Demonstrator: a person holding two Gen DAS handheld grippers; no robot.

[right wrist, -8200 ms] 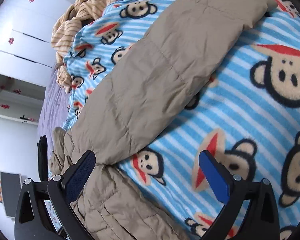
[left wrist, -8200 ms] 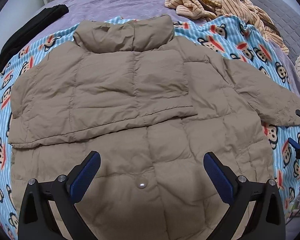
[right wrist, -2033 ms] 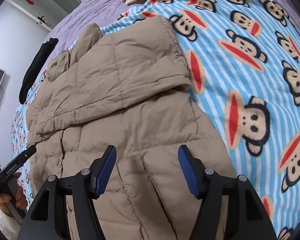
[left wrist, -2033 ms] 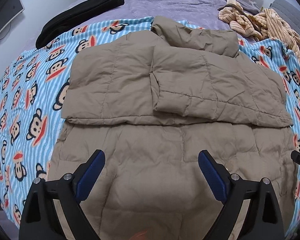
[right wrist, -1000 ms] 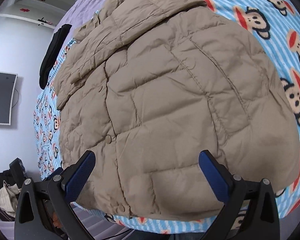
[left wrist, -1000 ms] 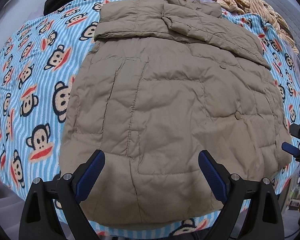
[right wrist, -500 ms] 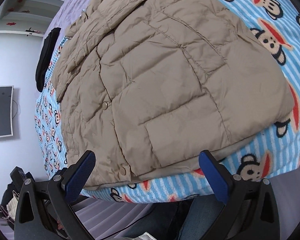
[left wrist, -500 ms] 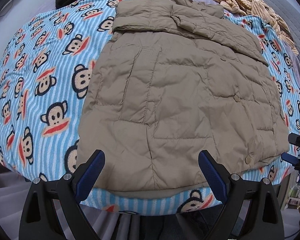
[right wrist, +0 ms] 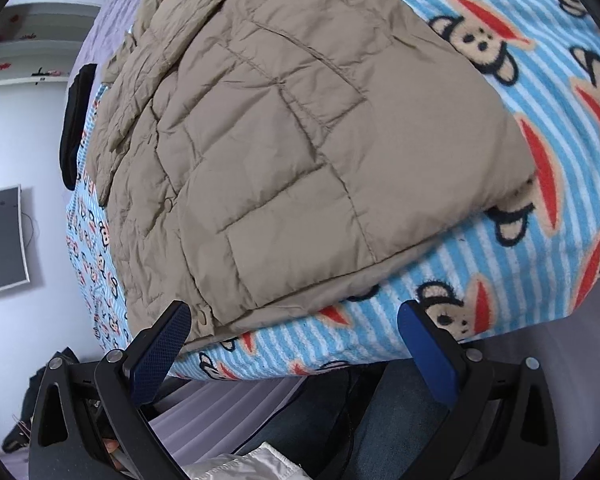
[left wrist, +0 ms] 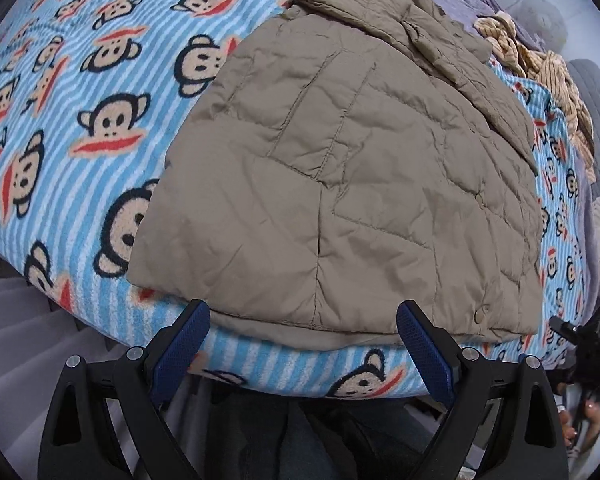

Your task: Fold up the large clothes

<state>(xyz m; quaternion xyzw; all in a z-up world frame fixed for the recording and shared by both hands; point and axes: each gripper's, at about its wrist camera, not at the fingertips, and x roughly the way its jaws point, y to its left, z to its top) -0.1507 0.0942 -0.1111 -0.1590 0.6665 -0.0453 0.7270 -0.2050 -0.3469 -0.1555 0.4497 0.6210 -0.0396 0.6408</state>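
A tan quilted puffer jacket lies flat on a blue striped monkey-print blanket, sleeves folded across its upper part, hem at the near bed edge. It also shows in the right wrist view. My left gripper is open and empty, just short of the hem's left half. My right gripper is open and empty, just short of the hem's right part, its left pad near a snap button. The other gripper shows at the far right of the left wrist view.
A striped beige garment lies at the far right of the bed, a black garment at the far left. The blanket overhangs the near bed edge. A grey headboard and a wall screen stand beyond.
Both grippers have pulled back toward me and dropped low, from over the jacket's body to its hem at the bed edge. Earlier the right sleeve was folded across the jacket. Both stay open.
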